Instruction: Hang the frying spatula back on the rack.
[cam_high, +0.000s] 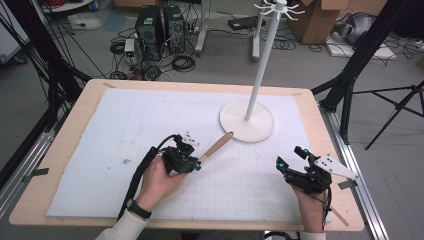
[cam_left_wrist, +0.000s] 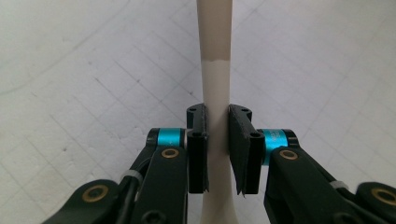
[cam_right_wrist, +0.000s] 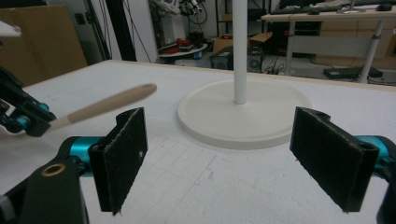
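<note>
left tongs (cam_left_wrist: 217, 140) clamp a spoon handle (cam_left_wrist: 214, 93), held off the table (cam_high: 60, 145); right tongs (cam_right_wrist: 233, 158) gape wide near the stand (cam_right_wrist: 243, 112).

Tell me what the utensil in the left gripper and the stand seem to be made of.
Utensil: handle looks like matt pale wood with a tan outer end; the part between the left gripper's jaws is smooth and cream, perhaps silicone or plastic. Stand: uniform white with a slight sheen, probably painted metal or plastic.

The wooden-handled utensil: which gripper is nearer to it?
Left. The left gripper is shut on the wooden-handled utensil; the right gripper sits apart from it, open, toward the table's right edge.
</note>
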